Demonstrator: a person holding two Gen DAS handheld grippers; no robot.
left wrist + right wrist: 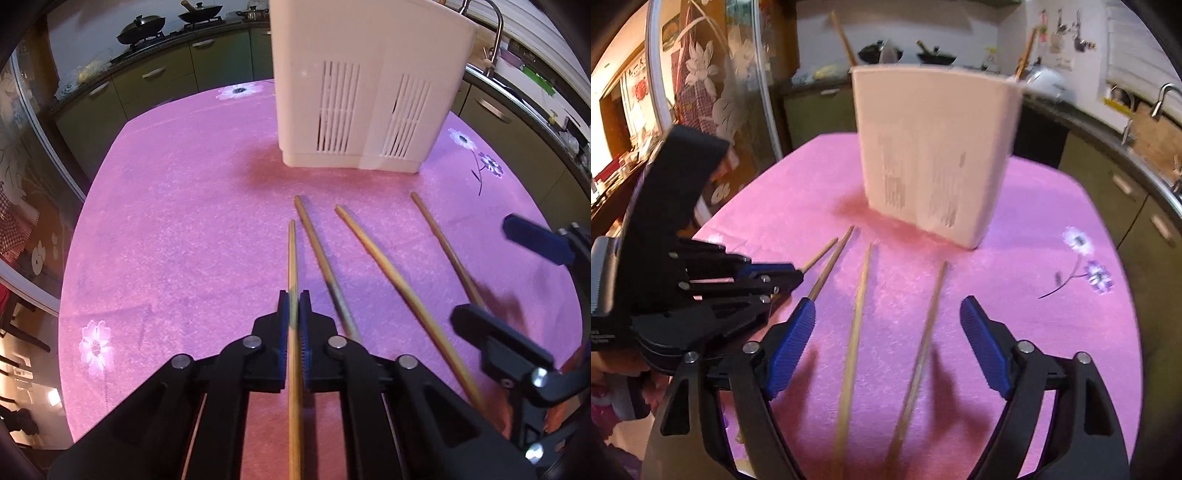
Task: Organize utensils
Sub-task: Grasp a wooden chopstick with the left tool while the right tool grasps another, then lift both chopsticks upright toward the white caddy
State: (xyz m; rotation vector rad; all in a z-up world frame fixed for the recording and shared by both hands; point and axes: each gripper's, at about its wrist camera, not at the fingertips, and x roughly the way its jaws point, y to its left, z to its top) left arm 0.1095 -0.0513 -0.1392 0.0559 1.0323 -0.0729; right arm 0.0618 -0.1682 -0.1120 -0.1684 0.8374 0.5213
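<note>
Pink flowered cloth (177,206) covers the surface, with dark kitchen cabinets (155,74) and woks (142,27) behind. At left, the left hand-held gripper (294,325) has its blue pads pressed together on one bamboo chopstick (293,258), which runs forward between them with its tip pointing toward the holder. Just beside it to the right, three more chopsticks lie flat on the cloth, fanned apart: the second chopstick (317,251), the middle chopstick (860,295) and the rightmost chopstick (929,310). Beyond their tips stands a white slotted utensil holder (354,103), upright, with chopstick ends poking out of its top in the right wrist view. The right hand-held gripper (886,347) hangs spread wide over the middle and rightmost chopsticks, touching neither.
</note>
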